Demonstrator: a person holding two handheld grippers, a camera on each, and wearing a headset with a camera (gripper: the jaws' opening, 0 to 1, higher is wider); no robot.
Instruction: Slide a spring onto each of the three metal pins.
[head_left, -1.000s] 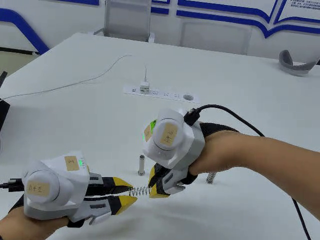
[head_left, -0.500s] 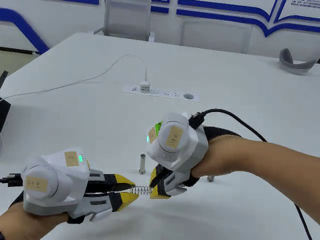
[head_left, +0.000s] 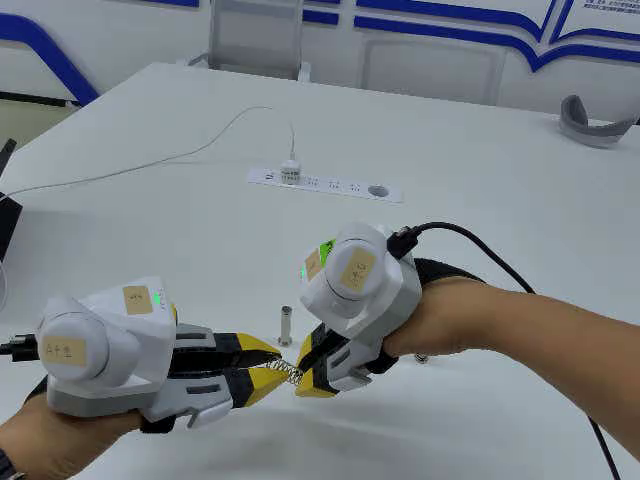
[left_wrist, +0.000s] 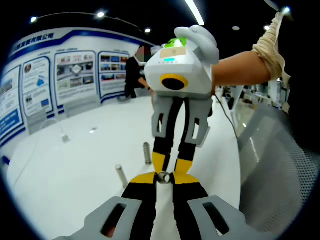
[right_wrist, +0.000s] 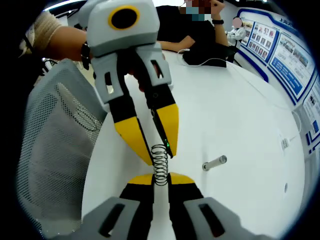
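The left gripper (head_left: 268, 368) and right gripper (head_left: 303, 372) each pinched an end of 1 spring (head_left: 287, 372), jaws nearly together, above the white table (head_left: 450, 150); 1 pin (head_left: 285, 325) stood nearby.

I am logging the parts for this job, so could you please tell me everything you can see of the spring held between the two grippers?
The spring is a small open-coil helix of bare silvery wire that looks like steel. It spans the short gap between the yellow tips of the left gripper and the right gripper, each pinching one end. It lies roughly level and seems clear of the white table, just in front of an upright metal pin. No pin runs through it.
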